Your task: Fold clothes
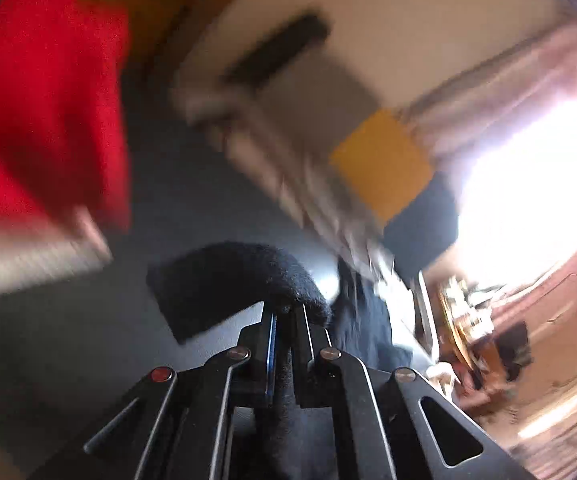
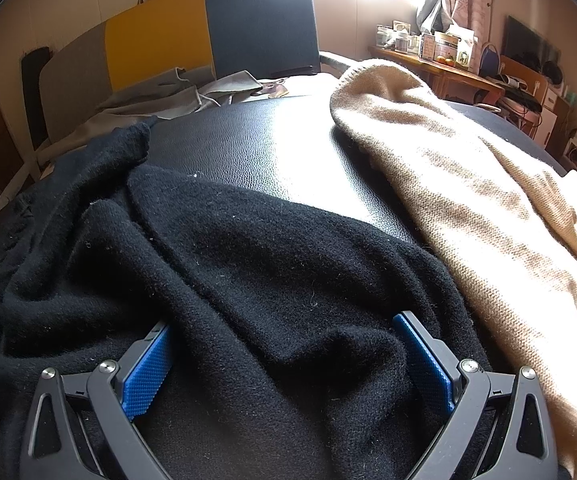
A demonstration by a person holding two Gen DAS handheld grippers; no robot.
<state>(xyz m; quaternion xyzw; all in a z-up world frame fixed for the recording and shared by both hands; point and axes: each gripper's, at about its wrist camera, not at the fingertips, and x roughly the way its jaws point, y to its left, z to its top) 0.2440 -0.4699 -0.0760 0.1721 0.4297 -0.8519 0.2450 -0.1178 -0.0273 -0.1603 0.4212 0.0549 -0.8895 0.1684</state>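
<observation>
A black knit sweater (image 2: 272, 248) lies rumpled across the near part of a black leather-like tabletop (image 2: 272, 148). My right gripper (image 2: 282, 324) stands open and wide over it, with a fold of the knit bulging between the blue pads (image 2: 148, 376). A beige knit sweater (image 2: 468, 184) lies to its right, reaching toward the far edge. In the blurred left wrist view, my left gripper (image 1: 286, 312) is shut on an edge of black knit fabric (image 1: 224, 280), which stands lifted above the dark surface (image 1: 168, 180).
Behind the table stand panels in grey, yellow (image 2: 156, 36) and dark blue, with a grey garment (image 2: 160, 96) heaped before them. A cluttered wooden desk (image 2: 440, 60) is at the back right under a bright window. A blurred red shape (image 1: 48, 100) fills the left wrist view's left side.
</observation>
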